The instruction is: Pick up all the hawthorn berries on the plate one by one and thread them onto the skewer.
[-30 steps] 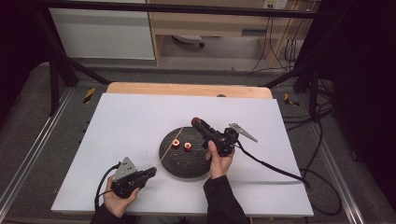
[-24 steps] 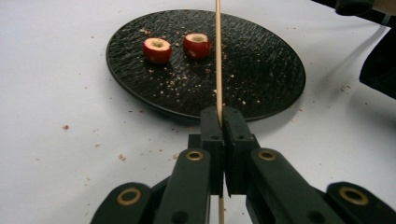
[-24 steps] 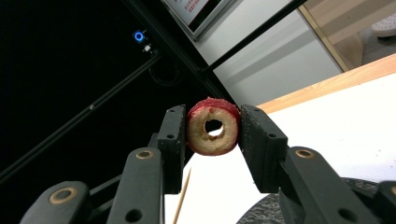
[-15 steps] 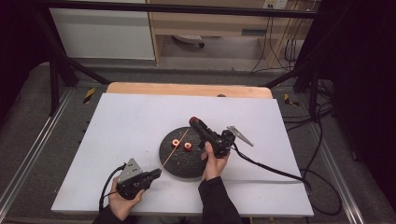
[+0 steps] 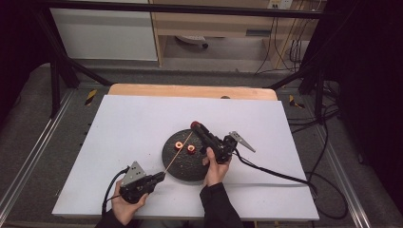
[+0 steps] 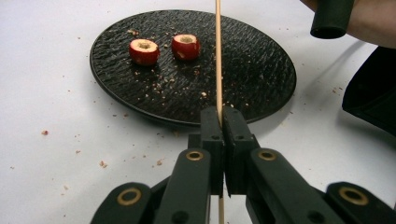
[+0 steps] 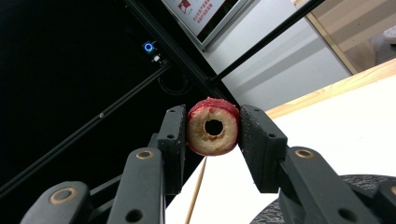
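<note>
Left gripper [image 5: 159, 177] sits low at the table's [image 5: 119, 123] near edge, jaws pressed together on a thin wooden skewer [image 5: 178, 152]. In the left gripper view the skewer [image 6: 218, 60] runs straight up out of the clamped jaws and over the plate [image 6: 261, 70]. From the high view it slants up and away across the black plate [image 5: 183, 168] toward the right gripper [image 5: 196, 126].

Right gripper is held above the plate's far side and pinches a cored red fruit piece [image 7: 213, 126] between its pads, with the hole through the middle facing the camera. In the right gripper view the skewer [image 7: 196, 191] shows below the fruit, its tip short of the hole; whether it touches the fruit I cannot tell.

Two more cored fruit pieces [image 5: 178, 145] [image 5: 191, 149] lie on the plate, side by side, just left of the skewer. In the left gripper view they [image 6: 144, 51] [image 6: 186, 46] sit upright with open tops. Crumbs are scattered on plate and table.
</note>
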The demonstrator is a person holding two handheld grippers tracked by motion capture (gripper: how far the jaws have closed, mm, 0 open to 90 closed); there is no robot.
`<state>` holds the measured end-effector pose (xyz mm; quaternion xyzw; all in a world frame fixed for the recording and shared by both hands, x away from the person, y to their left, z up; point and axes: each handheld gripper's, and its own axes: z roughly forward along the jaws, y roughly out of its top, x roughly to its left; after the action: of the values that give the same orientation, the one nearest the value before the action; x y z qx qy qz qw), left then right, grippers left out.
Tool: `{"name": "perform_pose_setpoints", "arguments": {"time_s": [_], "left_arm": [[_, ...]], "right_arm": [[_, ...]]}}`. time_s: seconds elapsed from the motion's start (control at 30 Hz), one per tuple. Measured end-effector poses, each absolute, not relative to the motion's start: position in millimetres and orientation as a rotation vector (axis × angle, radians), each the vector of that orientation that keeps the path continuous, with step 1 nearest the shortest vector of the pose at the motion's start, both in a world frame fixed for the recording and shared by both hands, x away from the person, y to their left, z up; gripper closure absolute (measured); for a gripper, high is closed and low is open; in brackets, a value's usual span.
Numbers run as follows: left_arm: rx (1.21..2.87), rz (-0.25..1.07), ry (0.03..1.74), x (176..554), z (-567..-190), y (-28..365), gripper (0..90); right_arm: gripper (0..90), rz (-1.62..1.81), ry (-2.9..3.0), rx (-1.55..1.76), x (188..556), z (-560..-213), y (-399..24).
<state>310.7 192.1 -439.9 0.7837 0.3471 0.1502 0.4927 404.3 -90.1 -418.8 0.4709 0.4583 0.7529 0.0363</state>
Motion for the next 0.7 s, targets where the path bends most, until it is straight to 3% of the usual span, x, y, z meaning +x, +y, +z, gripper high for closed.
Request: {"name": "perform_pose_setpoints", "arguments": {"time_s": [0.7], "left_arm": [[1.815,0.383,0.915,308,-436,172,88.1]], "right_arm": [[63.0,2.316,1.451,1.465,400,-424,-88]]}}
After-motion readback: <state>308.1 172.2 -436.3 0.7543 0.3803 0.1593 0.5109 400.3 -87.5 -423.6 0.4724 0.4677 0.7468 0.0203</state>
